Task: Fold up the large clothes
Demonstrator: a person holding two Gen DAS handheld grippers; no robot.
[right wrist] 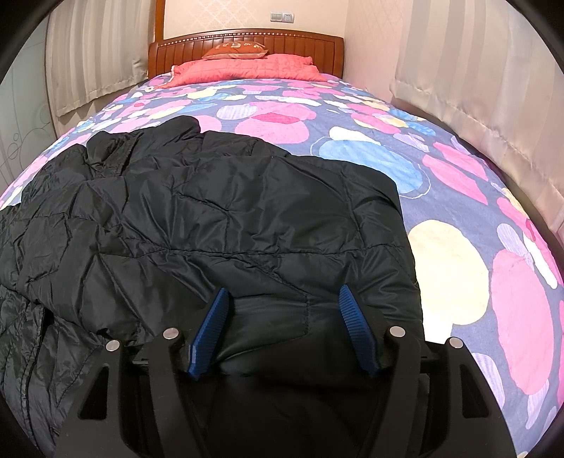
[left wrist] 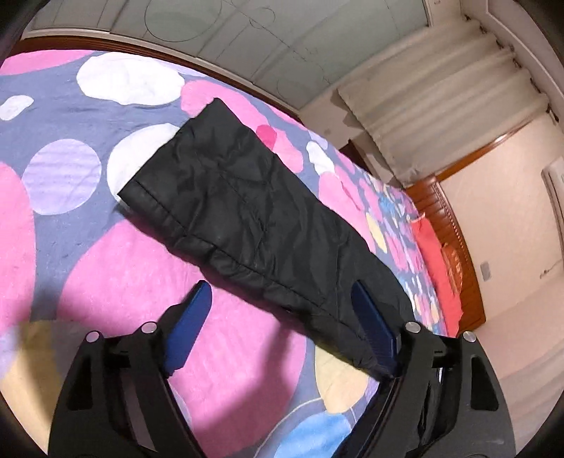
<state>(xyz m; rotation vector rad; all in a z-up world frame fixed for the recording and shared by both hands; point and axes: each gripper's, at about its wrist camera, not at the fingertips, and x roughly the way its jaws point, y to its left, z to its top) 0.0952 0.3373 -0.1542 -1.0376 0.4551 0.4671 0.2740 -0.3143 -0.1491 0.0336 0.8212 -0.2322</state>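
A black quilted puffer jacket [right wrist: 218,218] lies spread on the bed. In the left wrist view one black sleeve [left wrist: 232,204] stretches out flat over the bedspread, cuff end toward the far left. My left gripper [left wrist: 282,292] is open above the sleeve's near part, its right finger [left wrist: 373,331] over the black fabric, its left finger over the pink sheet. My right gripper [right wrist: 282,299] is open, both blue fingers [right wrist: 211,327] standing over the jacket's near right part, holding nothing.
The bed has a bedspread [right wrist: 458,218] with pink, blue and yellow circles. A red pillow [right wrist: 246,67] and wooden headboard [right wrist: 246,42] are at the far end. Curtains [right wrist: 476,105] hang at both sides. A pale wardrobe [left wrist: 218,31] stands beyond the bed.
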